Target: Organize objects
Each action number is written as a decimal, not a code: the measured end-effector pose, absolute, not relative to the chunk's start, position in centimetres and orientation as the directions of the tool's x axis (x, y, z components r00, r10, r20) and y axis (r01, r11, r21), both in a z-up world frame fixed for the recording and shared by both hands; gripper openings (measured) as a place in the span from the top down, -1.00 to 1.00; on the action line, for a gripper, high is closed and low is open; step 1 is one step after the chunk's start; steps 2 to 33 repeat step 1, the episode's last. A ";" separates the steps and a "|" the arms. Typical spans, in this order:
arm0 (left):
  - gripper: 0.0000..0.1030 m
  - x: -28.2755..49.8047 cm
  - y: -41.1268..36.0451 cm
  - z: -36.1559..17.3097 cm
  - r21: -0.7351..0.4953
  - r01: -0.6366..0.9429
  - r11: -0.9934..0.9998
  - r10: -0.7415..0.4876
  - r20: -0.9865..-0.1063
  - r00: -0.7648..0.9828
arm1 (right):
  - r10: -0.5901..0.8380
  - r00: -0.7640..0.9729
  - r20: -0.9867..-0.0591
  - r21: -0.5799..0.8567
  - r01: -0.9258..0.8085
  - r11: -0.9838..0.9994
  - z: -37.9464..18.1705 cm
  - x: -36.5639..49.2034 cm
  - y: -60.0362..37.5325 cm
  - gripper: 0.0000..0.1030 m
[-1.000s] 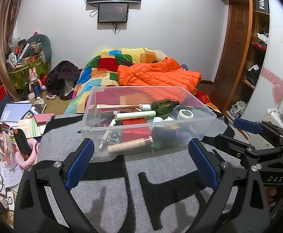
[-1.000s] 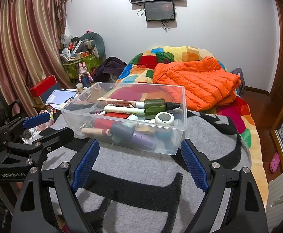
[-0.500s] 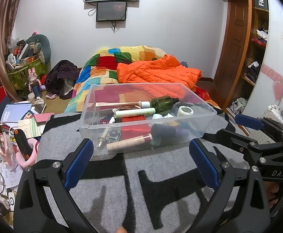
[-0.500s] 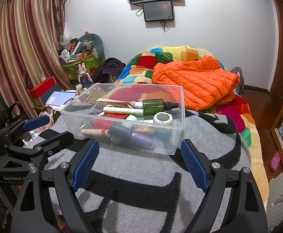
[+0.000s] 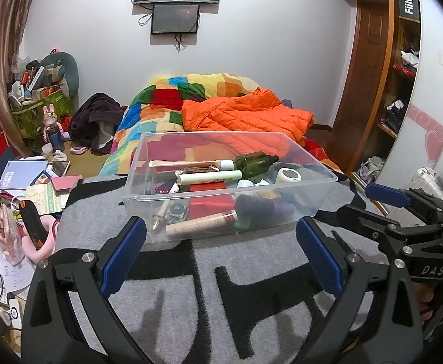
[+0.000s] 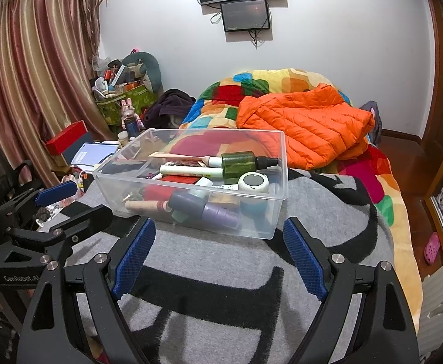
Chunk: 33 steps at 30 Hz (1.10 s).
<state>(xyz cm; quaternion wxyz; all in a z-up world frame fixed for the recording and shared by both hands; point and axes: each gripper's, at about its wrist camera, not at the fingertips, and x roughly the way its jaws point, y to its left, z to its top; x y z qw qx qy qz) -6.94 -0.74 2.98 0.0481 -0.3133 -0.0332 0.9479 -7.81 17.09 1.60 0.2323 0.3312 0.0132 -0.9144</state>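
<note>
Left wrist view: the left gripper (image 5: 220,253) hovers low over the grey-and-black blanket (image 5: 221,297), its two blue-padded fingers spread wide and holding nothing, aimed at the near wall of one clear plastic bin (image 5: 312,209). The bin sits on the blanket just ahead of the fingertips, apart from them. To the right, the right gripper (image 5: 370,203) comes in from the side, level with the bin's right end, also spread and empty.

Inside the bin, going left to right, lie one tan tube (image 5: 197,224) along the front wall, one white tube (image 5: 209,177) behind it, one green glass bottle (image 5: 253,163) on its side, and one roll of white tape (image 5: 288,176). Smaller items underneath are too jumbled to count.

From the right wrist view, the left gripper (image 6: 69,203) shows at the left edge, and the right gripper (image 6: 218,251) faces the bin's (image 6: 279,151) near long wall, fingers wide apart. One orange jacket (image 6: 306,127) lies on the colourful quilt (image 6: 373,179) behind.
</note>
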 end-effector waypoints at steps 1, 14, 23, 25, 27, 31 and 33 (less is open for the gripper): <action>-0.95 -6.9 -0.7 3.0 -0.092 -0.069 -0.993 0.111 -0.591 -0.799 | -0.416 -0.673 -0.612 0.130 0.433 -0.892 1.6 -7.8 17.1 -0.64; -0.95 -6.9 -0.7 3.0 -0.092 -0.069 -0.993 0.111 -0.591 -0.799 | -0.416 -0.673 -0.612 0.130 0.433 -0.892 1.6 -7.8 17.1 -0.64; -0.95 -6.9 -0.7 3.0 -0.092 -0.069 -0.993 0.111 -0.591 -0.799 | -0.416 -0.673 -0.612 0.130 0.433 -0.892 1.6 -7.8 17.1 -0.64; -0.95 -6.9 -0.7 3.0 -0.092 -0.069 -0.993 0.111 -0.591 -0.799 | -0.416 -0.673 -0.612 0.130 0.433 -0.892 1.6 -7.8 17.1 -0.64; -0.95 -6.9 -0.7 3.0 -0.092 -0.069 -0.993 0.111 -0.591 -0.799 | -0.416 -0.673 -0.612 0.130 0.433 -0.892 1.6 -7.8 17.1 -0.64; -0.95 -6.9 -0.7 3.0 -0.092 -0.069 -0.993 0.111 -0.591 -0.799 | -0.416 -0.673 -0.612 0.130 0.433 -0.892 1.6 -7.8 17.1 -0.64; -0.95 -6.9 -0.7 3.0 -0.092 -0.069 -0.993 0.111 -0.591 -0.799 | -0.416 -0.673 -0.612 0.130 0.433 -0.892 1.6 -7.8 17.1 -0.64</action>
